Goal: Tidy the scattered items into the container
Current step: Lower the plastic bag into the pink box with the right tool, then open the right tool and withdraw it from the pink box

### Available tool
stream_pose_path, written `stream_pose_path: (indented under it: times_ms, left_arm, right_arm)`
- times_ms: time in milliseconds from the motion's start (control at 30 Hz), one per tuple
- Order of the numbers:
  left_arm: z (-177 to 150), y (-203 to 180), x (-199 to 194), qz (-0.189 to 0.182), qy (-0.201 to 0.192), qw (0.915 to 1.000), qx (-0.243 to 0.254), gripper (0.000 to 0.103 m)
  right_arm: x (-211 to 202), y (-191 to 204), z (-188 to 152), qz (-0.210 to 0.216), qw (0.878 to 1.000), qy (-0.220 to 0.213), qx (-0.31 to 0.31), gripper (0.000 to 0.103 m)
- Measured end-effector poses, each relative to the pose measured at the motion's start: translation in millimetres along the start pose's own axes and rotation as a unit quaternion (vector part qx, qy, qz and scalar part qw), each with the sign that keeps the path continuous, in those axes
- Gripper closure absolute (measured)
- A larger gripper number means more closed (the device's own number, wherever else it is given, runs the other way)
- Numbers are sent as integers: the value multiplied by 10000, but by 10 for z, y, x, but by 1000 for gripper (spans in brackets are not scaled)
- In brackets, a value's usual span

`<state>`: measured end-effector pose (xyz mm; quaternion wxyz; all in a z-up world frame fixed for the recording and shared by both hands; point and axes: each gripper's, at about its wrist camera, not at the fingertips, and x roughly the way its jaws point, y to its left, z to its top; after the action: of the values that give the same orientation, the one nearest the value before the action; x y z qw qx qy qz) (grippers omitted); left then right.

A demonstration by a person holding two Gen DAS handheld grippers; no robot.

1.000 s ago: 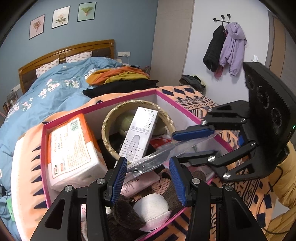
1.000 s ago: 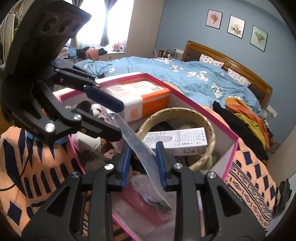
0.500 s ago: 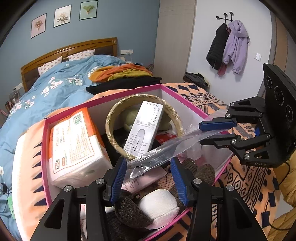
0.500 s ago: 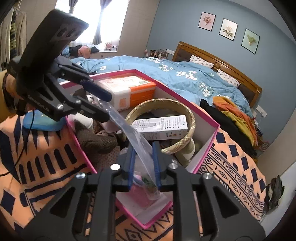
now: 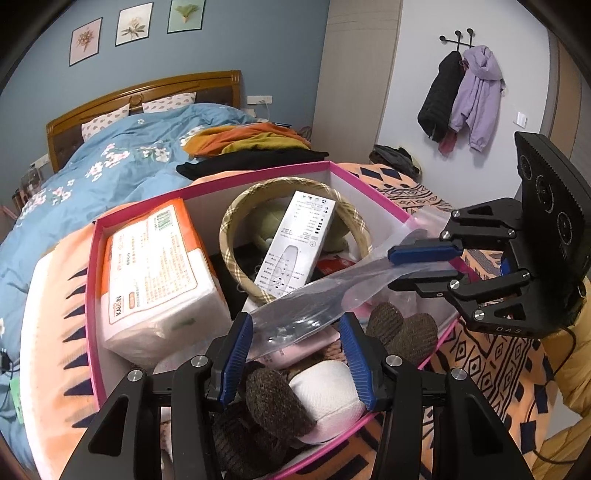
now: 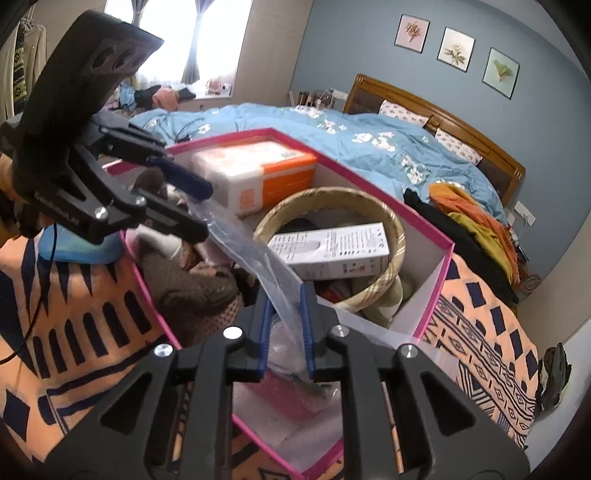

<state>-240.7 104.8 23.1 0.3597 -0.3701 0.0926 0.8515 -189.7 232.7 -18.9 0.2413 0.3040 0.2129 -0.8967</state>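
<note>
Left wrist view: your right gripper point(image 5: 421, 266) clamps the bag point(image 5: 332, 295) over the box point(image 5: 258, 173), left gripper point(image 5: 295, 358) fingers apart; tissues point(image 5: 155, 269) and carton point(image 5: 299, 243) already inside.

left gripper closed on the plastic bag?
No. The left gripper has its fingers spread wide, the clear plastic bag lying loose between them.

box point(image 5: 362, 181): 1 | tissue pack point(image 5: 155, 266): 1 | wall pictures point(image 5: 131, 24): 3 | hung coats point(image 5: 461, 96): 2
</note>
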Motion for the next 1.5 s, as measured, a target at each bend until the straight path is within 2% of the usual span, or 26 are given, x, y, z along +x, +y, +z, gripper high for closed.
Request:
stream_pose_path:
  times_ms: [67, 467, 600, 933, 1067, 1200, 1267, 1500]
  left_arm:
    - [-14, 1, -13, -1, -6, 10000, -15, 53]
    - [-62, 75, -103, -103, -132, 9995, -268, 52]
    - [-112, 124, -213, -136, -326, 9984, -445, 42]
    - [-194, 60, -446, -253, -719, 9956, -553, 41]
    - [-255, 5, -578, -273, -912, 9939, -552, 32]
    - [-325, -37, -700, -307, -1068, 9922, -564, 31]
    - [-371, -59, -745, -308, -1113, 9916, -579, 27]
    - [-587, -117, -853, -214, -1173, 9910, -609, 24]
  right_arm:
    - [-28, 6, -2, 48, 10000, 0, 42, 81]
    - [-160, -34, -21, 301, 9985, -145, 438, 80]
    - [-196, -41, -25, 363, 9975, -201, 572, 79]
    - [-355, -37, -44, 596, 9938, -398, 844, 74]
    - [-392, -24, -70, 796, 9910, -449, 976, 73]
    - [-417, -16, -97, 890, 9890, -470, 1083, 73]
    - [-441, -16, -111, 967, 9872, -529, 1152, 72]
    - [-538, 87, -142, 1246, 9821, -691, 1230, 61]
